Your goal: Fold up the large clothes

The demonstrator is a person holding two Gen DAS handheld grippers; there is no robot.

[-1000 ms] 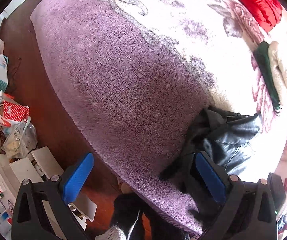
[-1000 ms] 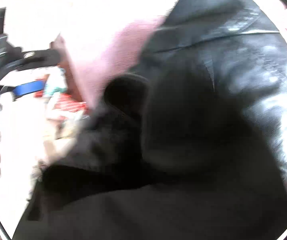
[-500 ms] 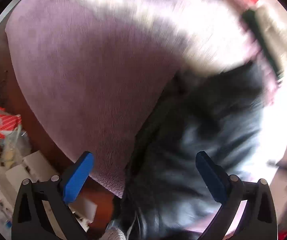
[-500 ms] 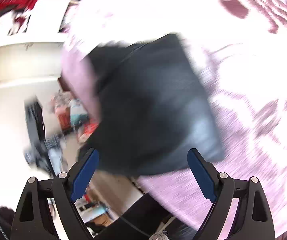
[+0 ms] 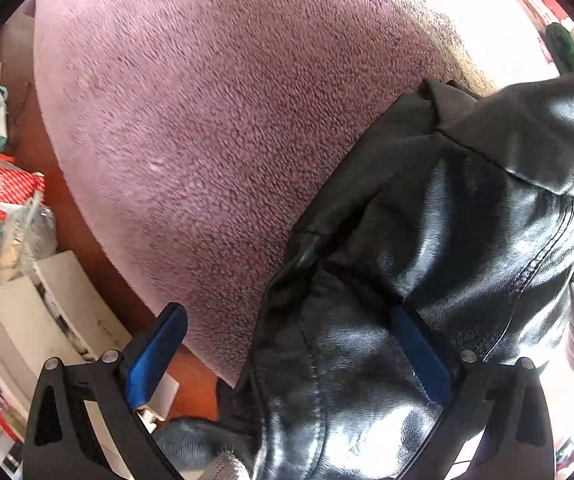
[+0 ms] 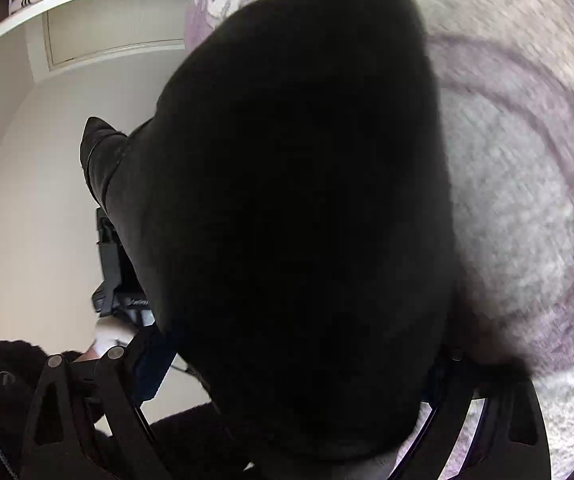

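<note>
A black leather jacket [image 5: 467, 240] lies crumpled at the near edge of a bed with a purple fleece blanket [image 5: 207, 120]. My left gripper [image 5: 287, 348] is open, its blue-padded fingers [image 5: 155, 352] spread wide, with jacket leather bulging up between them. In the right wrist view the jacket [image 6: 307, 220] fills the middle as a dark mass. My right gripper [image 6: 295, 368] stands wide open around it; its fingers [image 6: 151, 364] are mostly hidden by the cloth. The other gripper shows dimly behind the jacket.
Bags and white boxes [image 5: 3, 200] stand on the brown floor left of the bed. Folded green and cream clothes [image 5: 563, 48] lie far right on the blanket. A white wall and cupboard [image 6: 87, 40] stand beyond the bed edge. The blanket's pale flowered part [image 6: 527, 160] stretches right.
Both grippers have come down close onto the jacket. It now lies between the fingers of each, where half a second ago it lay well ahead of them.
</note>
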